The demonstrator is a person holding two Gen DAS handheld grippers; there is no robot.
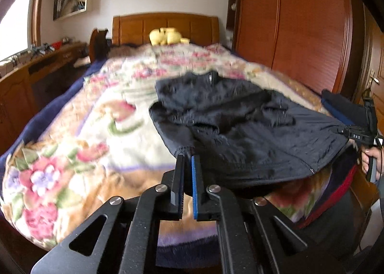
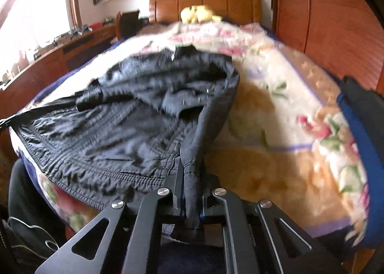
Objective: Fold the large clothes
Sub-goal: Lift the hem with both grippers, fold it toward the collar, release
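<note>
The jacket (image 2: 115, 134) is thin black woven cloth, crinkled, with a faint sheen, a toothed zip and a ribbed, elastic-gathered hem; its cuff (image 2: 192, 178) is a finer, matt knit. The blanket (image 1: 79, 130) under it is thick, fuzzy fleece printed with flowers. The left gripper (image 1: 188, 161) is matt black, grainy plate with polished metal rivets and a blue pad on one finger. The headboard (image 1: 165, 26) and wardrobe (image 1: 300, 22) are glossy varnished wood, the wardrobe finely ribbed.
</note>
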